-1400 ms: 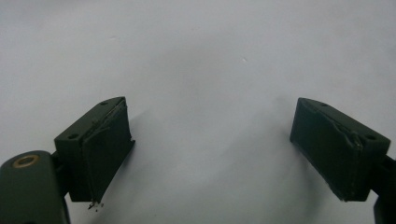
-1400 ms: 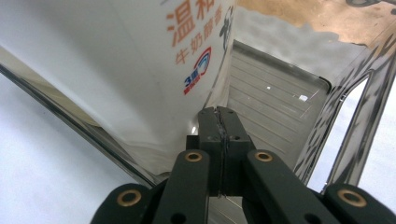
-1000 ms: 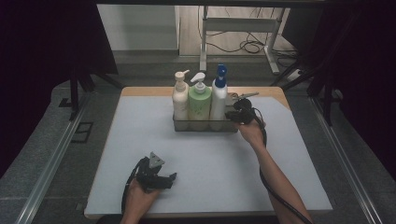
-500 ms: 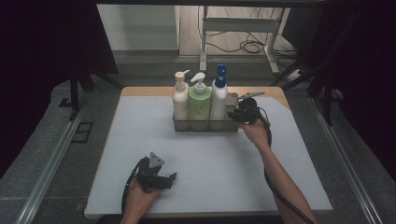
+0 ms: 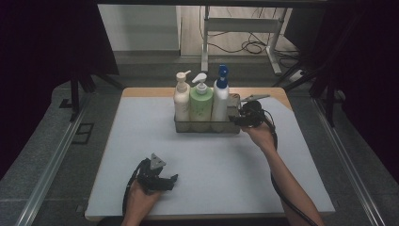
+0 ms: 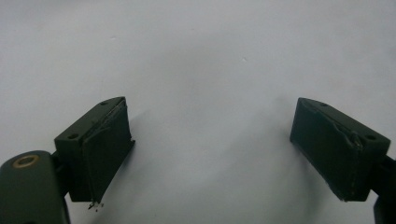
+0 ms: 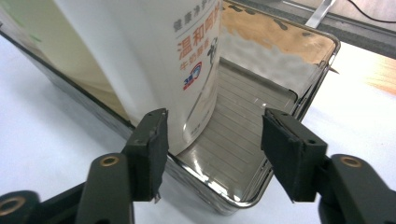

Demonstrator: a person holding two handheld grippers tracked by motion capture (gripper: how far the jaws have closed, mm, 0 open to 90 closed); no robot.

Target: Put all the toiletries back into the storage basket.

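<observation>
A metal tray (image 5: pixel 207 128) stands at the back of the white mat and holds a cream pump bottle (image 5: pixel 181 101), a green pump bottle (image 5: pixel 201 104) and a white bottle with a blue cap (image 5: pixel 219 101). My right gripper (image 5: pixel 236 119) is at the tray's right end. In the right gripper view its jaws have just been opening and my right gripper (image 7: pixel 212 140) straddles the tray rim (image 7: pixel 299 93) without pressing it, the white bottle (image 7: pixel 154 56) just beyond. My left gripper (image 5: pixel 172 180) rests near the front edge; my left gripper (image 6: pixel 210 144) is open over bare mat.
The white mat (image 5: pixel 211 160) covers a wooden table; its wood shows along the back edge (image 5: pixel 263 92). The right end of the tray floor (image 7: pixel 243 140) holds nothing. Grey floor, rails and dark curtains surround the table.
The right hand has drawn slightly to the right at the tray's end. The left hand and the bottles have not moved.
</observation>
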